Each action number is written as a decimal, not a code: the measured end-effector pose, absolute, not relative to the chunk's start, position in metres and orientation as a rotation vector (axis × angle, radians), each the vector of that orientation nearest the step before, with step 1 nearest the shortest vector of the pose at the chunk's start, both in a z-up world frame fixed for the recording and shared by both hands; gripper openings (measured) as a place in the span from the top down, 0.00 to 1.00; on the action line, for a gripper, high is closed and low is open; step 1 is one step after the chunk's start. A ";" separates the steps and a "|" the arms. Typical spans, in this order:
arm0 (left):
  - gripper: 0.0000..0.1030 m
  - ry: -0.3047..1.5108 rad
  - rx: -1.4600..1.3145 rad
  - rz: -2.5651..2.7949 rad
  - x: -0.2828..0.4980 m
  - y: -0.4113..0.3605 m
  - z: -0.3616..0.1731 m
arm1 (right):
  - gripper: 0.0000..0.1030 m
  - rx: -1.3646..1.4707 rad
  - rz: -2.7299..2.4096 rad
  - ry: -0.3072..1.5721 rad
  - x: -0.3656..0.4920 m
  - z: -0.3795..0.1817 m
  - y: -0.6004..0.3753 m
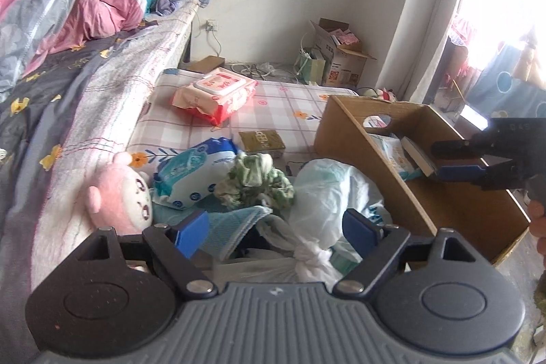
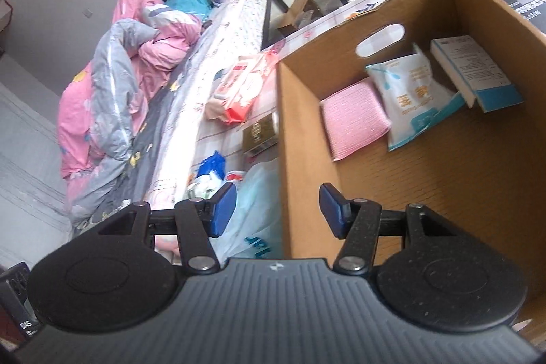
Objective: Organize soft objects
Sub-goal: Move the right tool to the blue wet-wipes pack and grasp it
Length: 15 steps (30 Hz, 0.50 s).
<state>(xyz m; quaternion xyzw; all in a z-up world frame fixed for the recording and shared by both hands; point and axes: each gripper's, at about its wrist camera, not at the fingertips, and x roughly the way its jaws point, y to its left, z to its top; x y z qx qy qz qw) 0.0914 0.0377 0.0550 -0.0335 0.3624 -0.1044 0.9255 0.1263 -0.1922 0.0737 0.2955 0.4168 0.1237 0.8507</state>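
Both grippers, left [image 1: 276, 227] and right [image 2: 278, 210], are held open and empty: one above the bags [image 1: 327, 190], one over the box [image 2: 443, 159].

I see the cardboard box [image 1: 402, 159] right of the plush toy [image 1: 119, 190] and tied bag [image 1: 327, 193]; cloth [image 2: 355, 120], pouch [image 2: 409, 94] and book [image 2: 471, 70] lie inside.

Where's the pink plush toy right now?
In the left wrist view, the plush toy lies at the left, against the bed's side, beside the blue wipes pack.
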 end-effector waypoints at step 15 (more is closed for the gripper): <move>0.16 0.670 0.038 -0.045 0.077 0.086 0.028 | 0.46 0.712 0.510 0.940 0.156 0.053 -0.056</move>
